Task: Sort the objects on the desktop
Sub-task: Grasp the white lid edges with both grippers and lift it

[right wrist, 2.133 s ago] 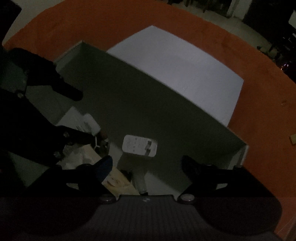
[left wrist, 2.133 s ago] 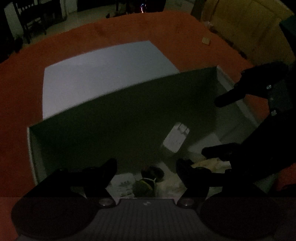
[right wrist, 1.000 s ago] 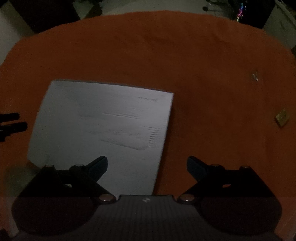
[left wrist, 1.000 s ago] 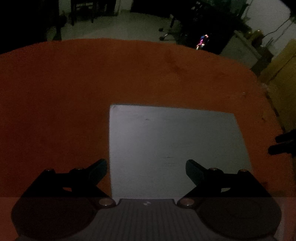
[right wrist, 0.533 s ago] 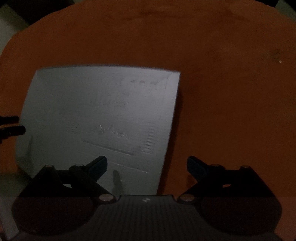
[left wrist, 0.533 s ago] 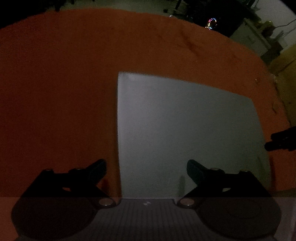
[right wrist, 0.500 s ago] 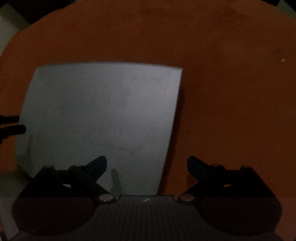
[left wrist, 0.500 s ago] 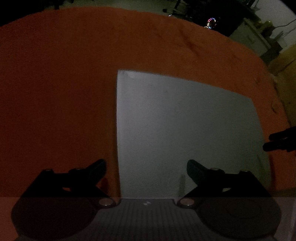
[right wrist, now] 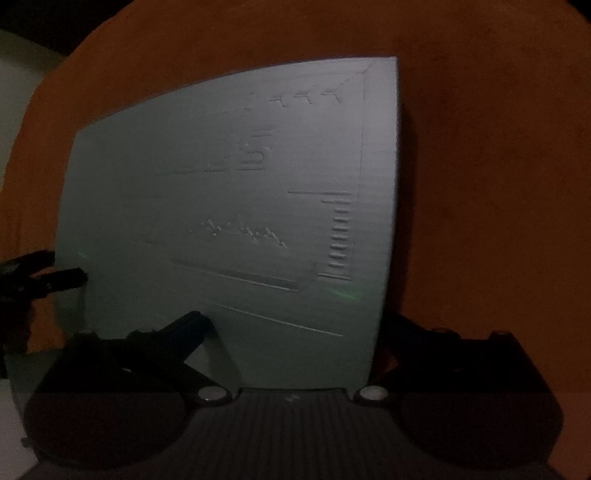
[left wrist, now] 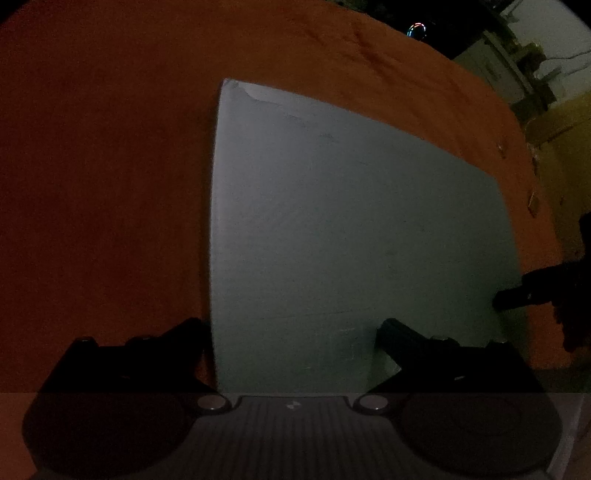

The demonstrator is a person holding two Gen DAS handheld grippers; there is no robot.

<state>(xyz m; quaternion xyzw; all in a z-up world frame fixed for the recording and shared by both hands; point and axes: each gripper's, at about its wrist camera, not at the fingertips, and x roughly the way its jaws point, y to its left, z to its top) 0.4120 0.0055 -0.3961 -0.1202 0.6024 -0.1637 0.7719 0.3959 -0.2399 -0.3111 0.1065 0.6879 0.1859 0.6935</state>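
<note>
A flat white box lid [left wrist: 351, 229] lies on the orange tablecloth [left wrist: 103, 166]; in the right wrist view the lid [right wrist: 229, 206] shows embossed lettering and lines. My left gripper [left wrist: 291, 332] is open and empty, straddling the lid's left edge near its near end. My right gripper [right wrist: 295, 328] is open and empty, straddling the lid's right edge. The right gripper's fingers [left wrist: 517, 295] show at the lid's right side in the left wrist view; the left gripper's fingers [right wrist: 59, 278] show at its left side in the right wrist view.
The scene is dim. A small tan scrap [left wrist: 532, 201] lies on the cloth beyond the lid's right edge. Furniture and a glowing ring light [left wrist: 416, 29] stand past the table's far edge. The storage box is out of view.
Both grippers left the open box holding sorted items, swung over the lid and came down closer to it. The lid now fills more of both views. Jaws stayed open.
</note>
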